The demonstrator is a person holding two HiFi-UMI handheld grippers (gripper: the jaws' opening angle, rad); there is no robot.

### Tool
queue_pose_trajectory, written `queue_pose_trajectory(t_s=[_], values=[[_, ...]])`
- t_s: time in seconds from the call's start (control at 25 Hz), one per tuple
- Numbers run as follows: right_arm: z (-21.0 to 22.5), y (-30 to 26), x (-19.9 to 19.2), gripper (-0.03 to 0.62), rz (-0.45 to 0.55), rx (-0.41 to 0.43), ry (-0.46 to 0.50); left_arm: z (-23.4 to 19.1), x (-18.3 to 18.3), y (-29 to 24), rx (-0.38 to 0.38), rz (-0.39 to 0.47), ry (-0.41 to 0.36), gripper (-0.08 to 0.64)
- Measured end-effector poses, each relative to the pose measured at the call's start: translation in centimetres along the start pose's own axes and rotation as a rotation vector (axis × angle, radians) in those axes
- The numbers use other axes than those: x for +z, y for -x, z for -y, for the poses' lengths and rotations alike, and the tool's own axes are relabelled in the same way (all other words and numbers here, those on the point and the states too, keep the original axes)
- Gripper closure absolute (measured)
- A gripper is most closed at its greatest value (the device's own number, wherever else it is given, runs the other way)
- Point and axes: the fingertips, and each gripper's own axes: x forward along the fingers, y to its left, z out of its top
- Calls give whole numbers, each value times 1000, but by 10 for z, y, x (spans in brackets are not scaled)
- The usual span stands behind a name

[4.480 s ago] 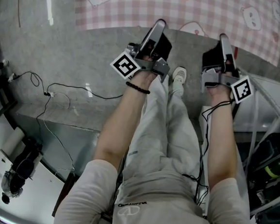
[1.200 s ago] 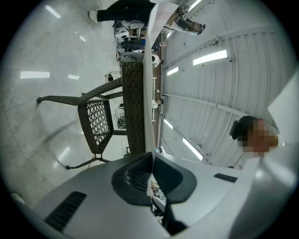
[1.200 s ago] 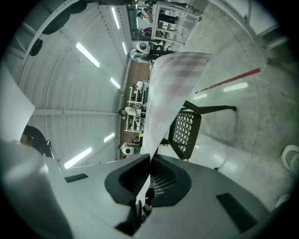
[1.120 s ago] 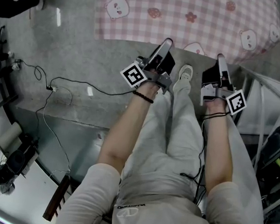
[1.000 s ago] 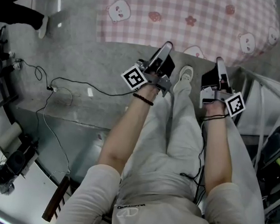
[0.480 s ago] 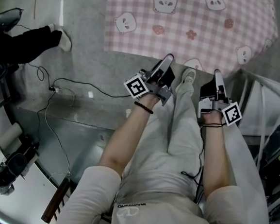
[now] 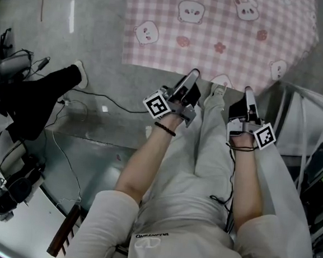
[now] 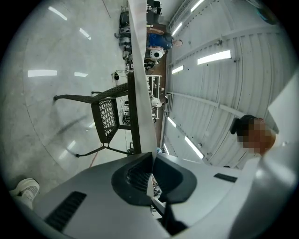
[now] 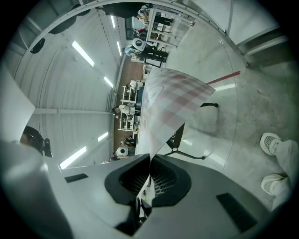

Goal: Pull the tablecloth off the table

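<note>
- Head view: pink-and-white checked tablecloth [image 7: 226, 36], printed with cartoon animal faces and flowers, spreads over the grey floor [image 7: 97, 30]. Its near edge meets the left gripper [image 7: 193, 73] and the right gripper [image 7: 247, 91].
- Left gripper view: jaws pinched together on the cloth's thin edge.
- Right gripper view: jaws clamped on the cloth, which fans away.

A pink checked tablecloth with cartoon animal faces [image 7: 215, 29] fills the upper centre. At its lower hem sit the left gripper [image 7: 192, 73] and right gripper [image 7: 247, 91], above pale-trousered legs [image 7: 204, 157]. A bystander's black-trousered leg [image 7: 37, 101] crosses the grey floor [image 7: 96, 41] at left.
</note>
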Motion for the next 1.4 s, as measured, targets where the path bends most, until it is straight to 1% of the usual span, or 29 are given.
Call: queue_pose_trajectory(t_s=[0.32,0.64,0.8,0.92,1.0,1.08,1.12,1.16,1.24,1.28,1.32,1.4], values=[[-4,-1,0,581,-3,-29,-30,4,2,-3,35,-13,14,557],[-3,-1,-2,581,-13,44,-4,1,-1,1,-20,-12,-23,557],[-5,-2,-1,581,-16,90,5,1,-1,0,-61,-7,-43,557],[-9,5,-2,581,-14,103,9,10,-4,2,-79,-24,-52,557],[-9,3,-3,581,-18,132,23,11,-3,1,-106,-38,-75,557],[7,4,-11,581,-24,187,46,-2,-5,10,-153,-48,-113,557],[17,0,-12,581,-22,240,77,-14,-4,11,-205,-51,-145,557],[22,-13,-6,581,-13,322,128,-24,1,-1,-290,-51,-189,557],[15,-53,16,581,15,519,251,-36,22,-41,-493,-48,-289,557],[13,-62,20,581,25,579,291,-39,27,-49,-554,-45,-319,557],[16,-58,16,581,30,601,309,-41,26,-44,-578,-44,-331,557],[17,-39,6,581,34,599,311,-37,16,-25,-582,-44,-329,557]])
